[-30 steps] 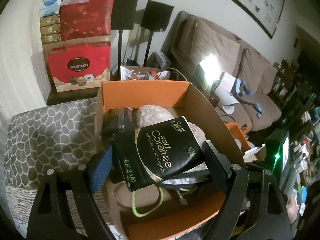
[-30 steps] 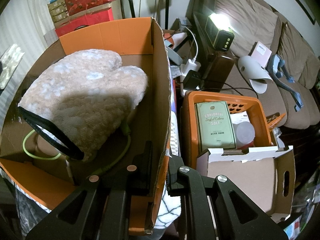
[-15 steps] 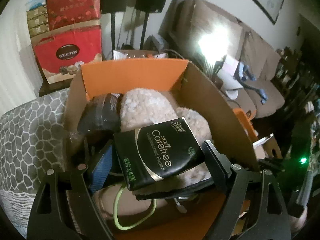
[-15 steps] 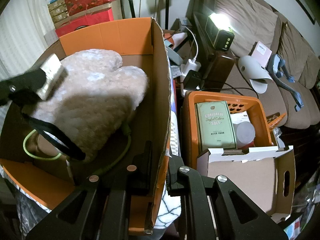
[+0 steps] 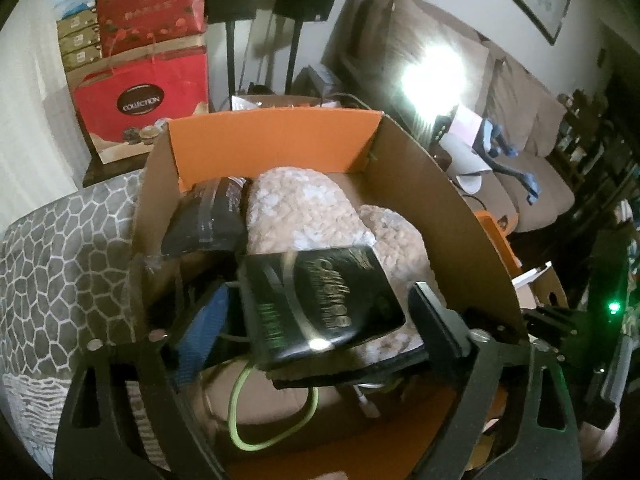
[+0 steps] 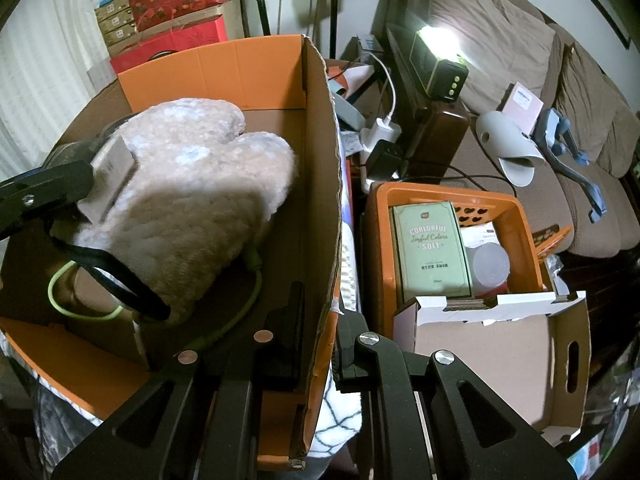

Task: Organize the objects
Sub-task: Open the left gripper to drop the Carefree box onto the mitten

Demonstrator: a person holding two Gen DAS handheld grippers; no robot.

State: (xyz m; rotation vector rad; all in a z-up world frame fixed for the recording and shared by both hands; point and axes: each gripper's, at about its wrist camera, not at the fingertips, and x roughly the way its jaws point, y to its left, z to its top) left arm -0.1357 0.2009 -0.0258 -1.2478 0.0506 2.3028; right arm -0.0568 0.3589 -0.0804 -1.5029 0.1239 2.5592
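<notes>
Gripping a glossy black tissue pack with gold and green lettering [image 5: 324,304], the left tool [image 5: 320,316] holds it tilted over the open orange cardboard box [image 5: 272,140]; its print is motion-blurred; a fluffy beige plush cushion [image 6: 192,200] and a lime-green cord [image 5: 240,412] lie beneath; the right tool [image 6: 320,332] is clamped on the box's right wall, near its front corner.

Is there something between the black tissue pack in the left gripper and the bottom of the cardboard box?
Yes. The fluffy beige cushion lies right under the tissue pack and fills most of the cardboard box. A green cable loops on the floor nearer the left gripper.
</notes>
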